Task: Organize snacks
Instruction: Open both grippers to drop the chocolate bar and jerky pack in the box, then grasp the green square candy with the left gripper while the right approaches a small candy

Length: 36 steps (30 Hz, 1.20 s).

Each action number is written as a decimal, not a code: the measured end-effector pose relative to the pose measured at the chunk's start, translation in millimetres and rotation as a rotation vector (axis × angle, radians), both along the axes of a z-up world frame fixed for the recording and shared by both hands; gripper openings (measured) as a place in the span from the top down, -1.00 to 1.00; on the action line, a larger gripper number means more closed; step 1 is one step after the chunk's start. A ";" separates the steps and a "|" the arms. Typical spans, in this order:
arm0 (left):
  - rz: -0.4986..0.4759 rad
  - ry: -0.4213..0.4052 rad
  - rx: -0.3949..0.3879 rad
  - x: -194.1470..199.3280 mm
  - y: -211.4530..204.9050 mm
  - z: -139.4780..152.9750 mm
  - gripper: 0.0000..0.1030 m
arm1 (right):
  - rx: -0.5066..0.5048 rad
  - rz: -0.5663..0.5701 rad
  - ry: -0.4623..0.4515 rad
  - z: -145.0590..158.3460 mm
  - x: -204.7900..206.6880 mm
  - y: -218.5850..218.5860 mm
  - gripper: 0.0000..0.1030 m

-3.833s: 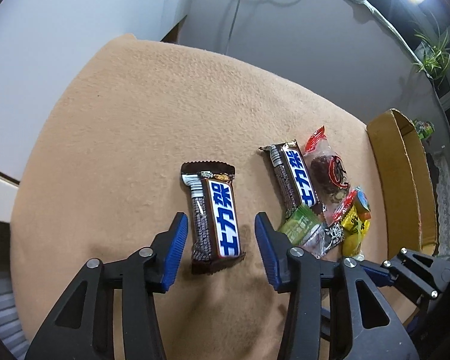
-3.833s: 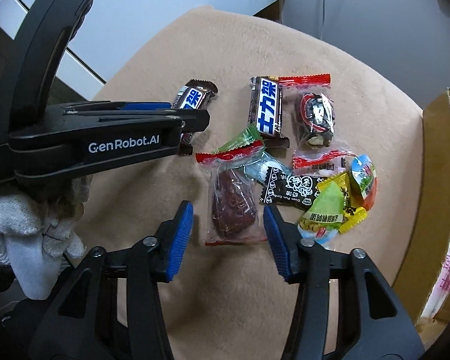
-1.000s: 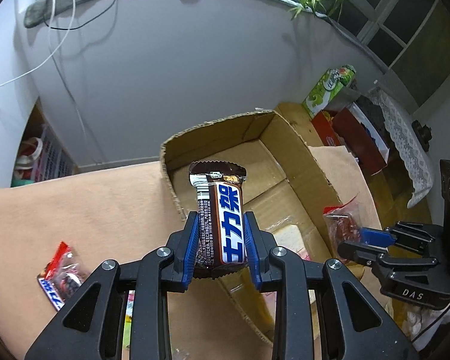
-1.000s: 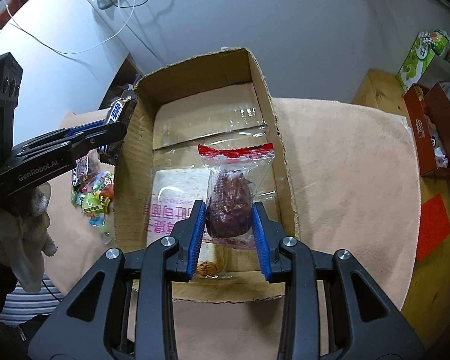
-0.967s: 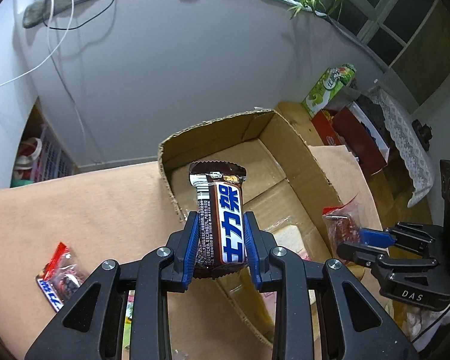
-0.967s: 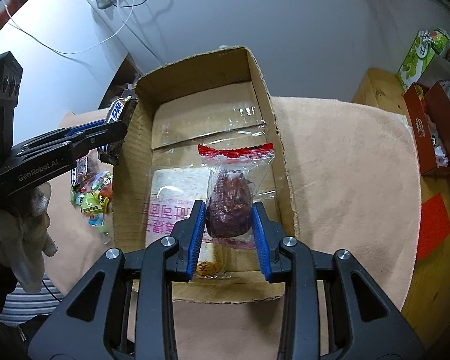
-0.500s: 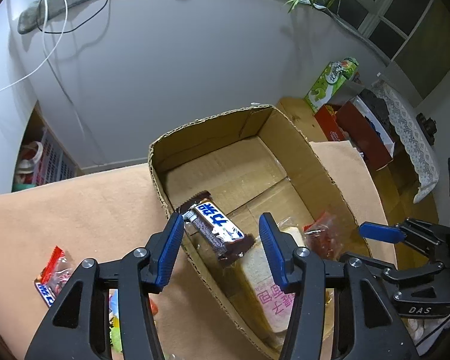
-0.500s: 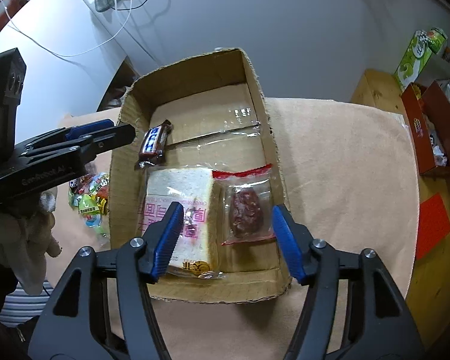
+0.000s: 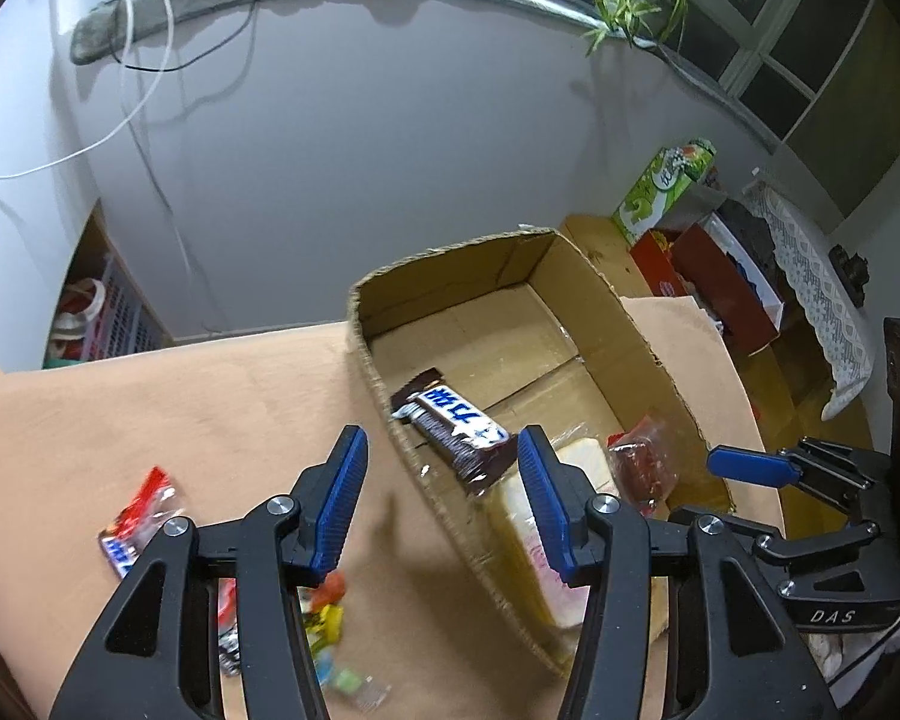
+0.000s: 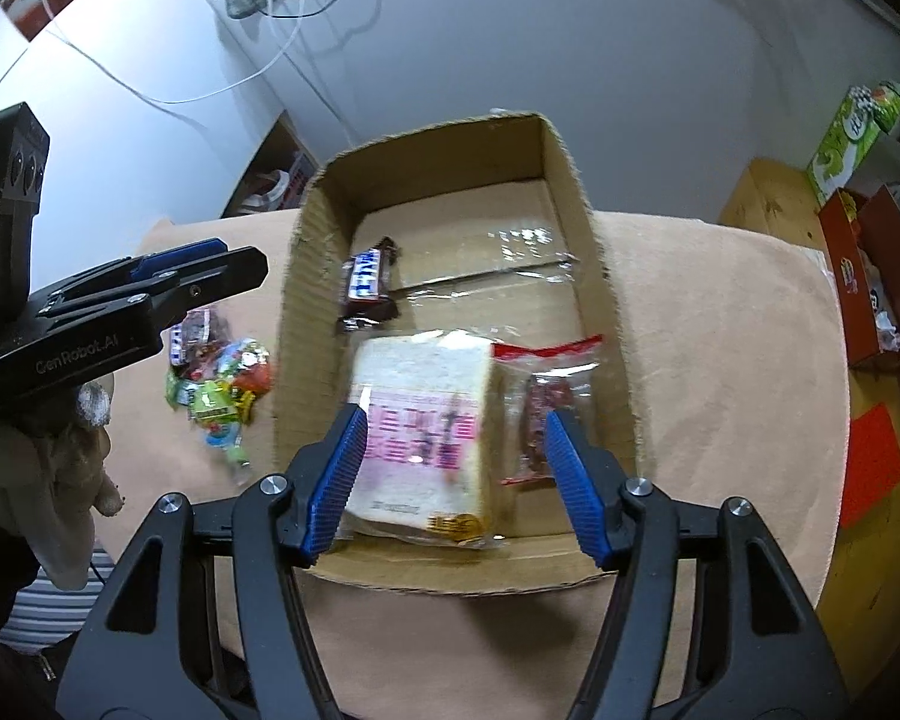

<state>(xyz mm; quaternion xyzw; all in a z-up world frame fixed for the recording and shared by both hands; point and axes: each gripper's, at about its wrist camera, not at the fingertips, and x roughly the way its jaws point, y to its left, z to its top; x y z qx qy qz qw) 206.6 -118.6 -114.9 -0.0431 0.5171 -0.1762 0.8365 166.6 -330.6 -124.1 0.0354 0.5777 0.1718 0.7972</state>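
An open cardboard box (image 10: 570, 168) (image 9: 624, 324) stands on the tan cloth. Inside lie a brown chocolate bar (image 10: 367, 287) (image 9: 453, 429), a wrapped slice of bread (image 10: 426, 420) (image 9: 546, 576) and a clear packet with a dark red snack (image 10: 549, 405) (image 9: 636, 462). My left gripper (image 9: 441, 504) is open and empty over the box's left wall; it also shows in the right wrist view (image 10: 210, 270). My right gripper (image 10: 453, 480) is open and empty above the near end of the box; it shows in the left wrist view (image 9: 750, 465).
A pile of small wrapped snacks (image 10: 219, 384) (image 9: 324, 618) lies on the cloth left of the box, with a red-ended packet (image 9: 141, 513) apart from it. A green carton (image 10: 858, 132) and red boxes (image 10: 876, 276) stand on a wooden surface at the right.
Both grippers opened and let their snacks fall: the chocolate bar and the red snack packet now lie inside the box. Both grippers have drawn back a little.
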 end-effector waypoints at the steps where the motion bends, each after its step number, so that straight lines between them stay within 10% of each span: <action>1: 0.006 -0.002 0.000 -1.4 4.1 1.5 0.00 | 0.003 0.008 -0.005 2.7 -1.5 4.1 -0.25; 25: 0.347 0.079 -0.014 -77.2 166.5 -19.6 0.00 | 0.111 0.253 0.015 3.4 -58.3 125.2 -0.25; 36: 0.214 0.083 0.108 -93.3 155.9 -51.7 0.02 | 0.084 0.279 0.098 -49.8 -69.9 161.0 -0.13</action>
